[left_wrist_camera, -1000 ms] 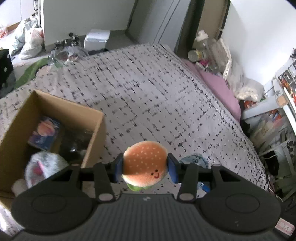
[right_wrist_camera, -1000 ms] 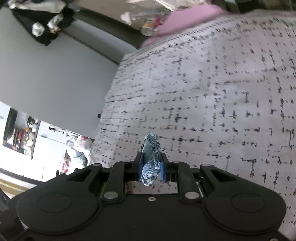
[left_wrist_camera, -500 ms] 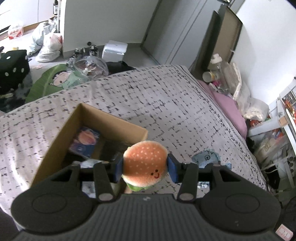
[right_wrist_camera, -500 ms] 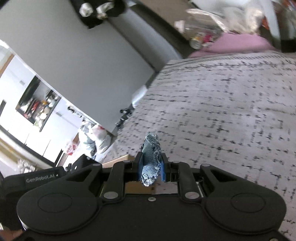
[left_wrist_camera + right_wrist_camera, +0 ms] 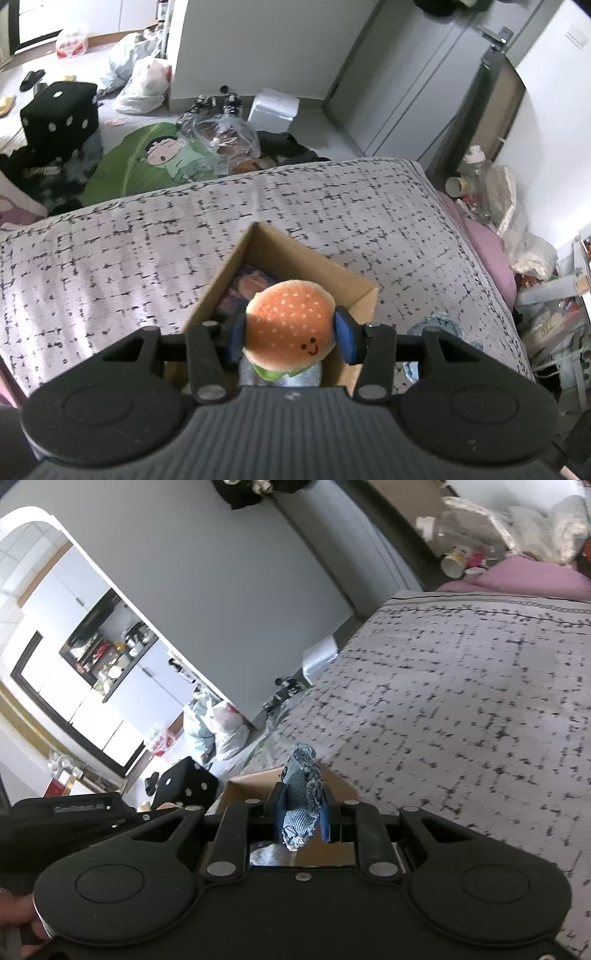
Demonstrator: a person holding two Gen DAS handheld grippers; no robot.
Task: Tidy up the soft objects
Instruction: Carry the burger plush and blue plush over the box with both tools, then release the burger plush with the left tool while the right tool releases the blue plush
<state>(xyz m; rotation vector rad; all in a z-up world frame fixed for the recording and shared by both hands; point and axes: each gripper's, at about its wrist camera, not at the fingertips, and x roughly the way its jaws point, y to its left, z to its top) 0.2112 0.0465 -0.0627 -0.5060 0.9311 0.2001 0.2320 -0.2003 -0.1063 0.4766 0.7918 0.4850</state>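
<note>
So a second ago the cardboard box sat off at the left edge of the left wrist view, and now it's dead centre, right under the burger plush, so that hand has swung over the box and I'd say the drop is basically lined up. Same story on the right: the right wrist view was nothing but bedspread before, and now the box rim pokes out just beyond the fingers, so both toys are closing in on the box together. Left gripper is partway open with both blue pads squeezing the sides of the burger, smiley face towards the camera. Right gripper is pinched nearly all the way together on a thin blue knitted toy that sticks up between the pads. Another bluish soft thing is lying on the bed just right of the box, not packed yet.
</note>
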